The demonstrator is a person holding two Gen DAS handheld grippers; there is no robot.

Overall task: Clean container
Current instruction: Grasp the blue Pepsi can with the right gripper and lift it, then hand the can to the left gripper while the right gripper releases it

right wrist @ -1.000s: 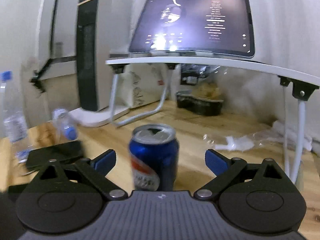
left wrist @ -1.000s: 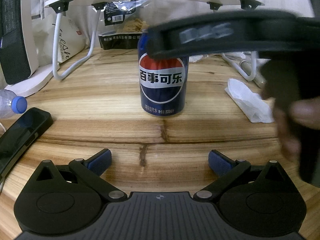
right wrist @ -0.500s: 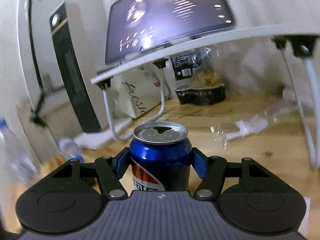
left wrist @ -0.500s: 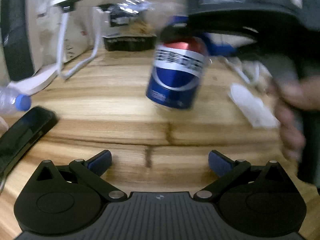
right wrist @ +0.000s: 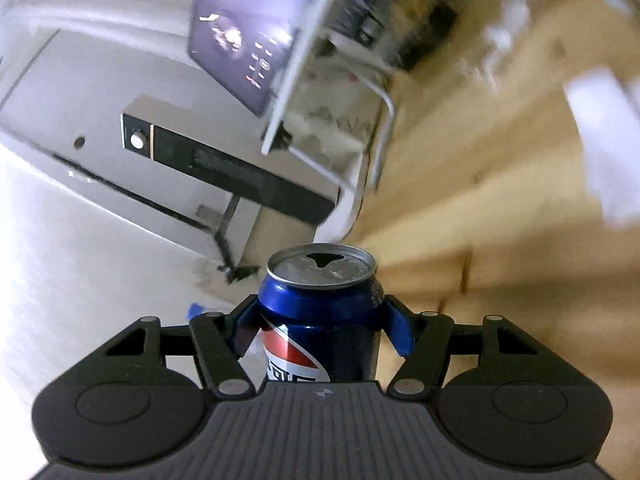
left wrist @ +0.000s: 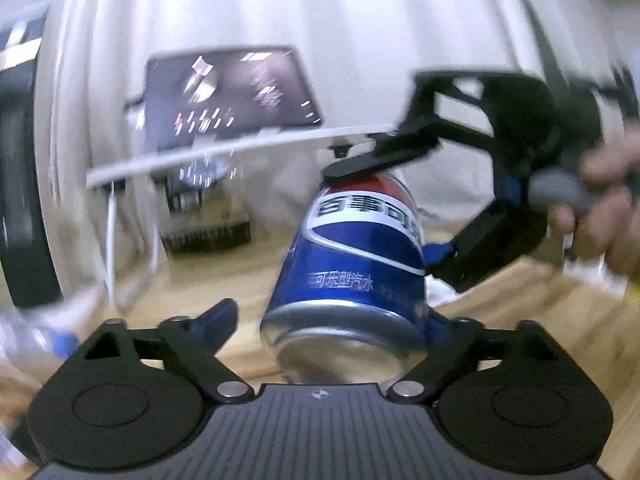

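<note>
The right gripper (right wrist: 320,316) is holding a blue Pepsi can (right wrist: 320,312) up in the air, off the wooden worktop (right wrist: 500,240). Its jaws are squeezing the can from both sides, just under the top rim, so the can cannot slip out. The hole in the lid is open, so gripping near the top is likely a way to steer where that hole is pointing.

In the left wrist view, the Pepsi can (left wrist: 352,264) is leaning, with its shiny bottom coming toward the camera. The right gripper (left wrist: 404,200) is clamped on the far end of it, and the person's hand (left wrist: 604,208) is holding the handle. The room looks turned sideways in the right wrist view, which fits a can that is being tipped.

The left gripper (left wrist: 336,320) is sitting right by the bottom of the can. Its jaws are spread wide and are not pinching anything. The can's bottom is lying between them, probably so the left gripper can help hold it next.

Near the back edge of the worktop, a tablet (left wrist: 228,92) is sitting on a white stand (left wrist: 240,148). Everything back there is blurry.

This looks like an early step: the can is only being lifted and tipped, not cleaned yet.
</note>
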